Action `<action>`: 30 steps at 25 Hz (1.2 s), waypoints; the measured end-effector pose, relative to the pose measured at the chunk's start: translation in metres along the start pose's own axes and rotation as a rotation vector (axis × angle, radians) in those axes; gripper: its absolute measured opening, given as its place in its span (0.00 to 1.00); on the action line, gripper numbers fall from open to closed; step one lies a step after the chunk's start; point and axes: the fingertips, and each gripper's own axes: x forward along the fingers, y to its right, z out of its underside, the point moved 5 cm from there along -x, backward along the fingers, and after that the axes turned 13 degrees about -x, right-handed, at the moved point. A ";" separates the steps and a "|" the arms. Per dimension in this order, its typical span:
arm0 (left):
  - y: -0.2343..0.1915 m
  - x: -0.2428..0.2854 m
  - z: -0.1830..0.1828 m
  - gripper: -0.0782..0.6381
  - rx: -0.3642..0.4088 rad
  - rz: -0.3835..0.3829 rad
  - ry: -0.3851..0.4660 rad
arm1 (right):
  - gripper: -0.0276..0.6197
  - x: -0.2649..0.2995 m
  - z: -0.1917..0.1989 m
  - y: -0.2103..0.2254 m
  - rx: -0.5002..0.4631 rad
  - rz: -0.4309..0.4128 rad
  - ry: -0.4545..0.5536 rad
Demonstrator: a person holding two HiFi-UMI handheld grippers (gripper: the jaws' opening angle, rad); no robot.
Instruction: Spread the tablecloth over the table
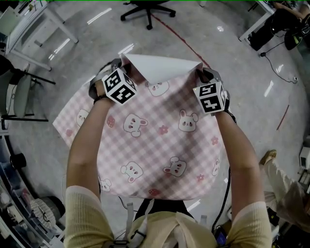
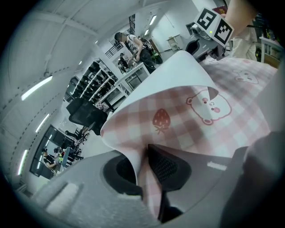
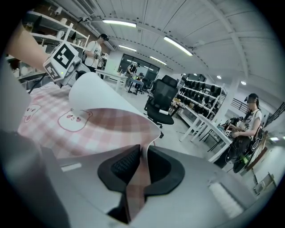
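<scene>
Holding the pink checked tablecloth (image 1: 160, 145) aloft, the left gripper (image 2: 143, 167) and right gripper (image 3: 141, 167) were each clamped on its far edge, which apparently curled back.

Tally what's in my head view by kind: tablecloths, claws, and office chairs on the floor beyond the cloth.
Tablecloth: 1
Claws: 2, the left claw and the right claw, both shut on the cloth's far edge
Office chair: 1
Total: 4
</scene>
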 end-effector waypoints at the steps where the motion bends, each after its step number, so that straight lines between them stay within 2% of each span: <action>1: 0.001 0.000 0.002 0.19 0.003 -0.010 -0.008 | 0.11 0.002 0.000 -0.002 -0.004 -0.003 0.009; 5: -0.004 -0.009 -0.001 0.21 0.023 -0.087 -0.001 | 0.13 0.002 0.002 -0.002 -0.006 0.020 0.065; 7: -0.009 -0.015 -0.002 0.28 0.005 -0.116 0.018 | 0.14 0.000 0.000 -0.001 -0.010 0.034 0.076; 9: -0.018 -0.014 -0.001 0.36 -0.038 -0.124 0.029 | 0.14 0.003 -0.004 0.001 -0.020 0.033 0.063; 11: -0.020 -0.007 0.000 0.37 -0.061 -0.114 0.028 | 0.15 0.008 -0.002 0.003 -0.022 0.025 0.039; 15: -0.016 -0.002 0.014 0.43 -0.051 -0.160 -0.003 | 0.18 0.019 0.004 -0.002 0.014 0.007 0.035; 18: -0.014 -0.002 0.017 0.47 -0.054 -0.198 0.007 | 0.25 0.019 0.010 -0.002 0.021 0.009 0.033; 25: -0.018 -0.007 0.011 0.49 -0.062 -0.262 0.049 | 0.33 0.008 0.013 0.004 0.013 0.005 0.045; 28: -0.029 -0.013 0.029 0.49 -0.064 -0.256 -0.012 | 0.35 0.015 0.003 -0.010 0.051 -0.046 0.082; 30: -0.046 -0.004 0.040 0.49 -0.102 -0.245 -0.048 | 0.36 0.031 -0.012 -0.010 0.062 -0.071 0.109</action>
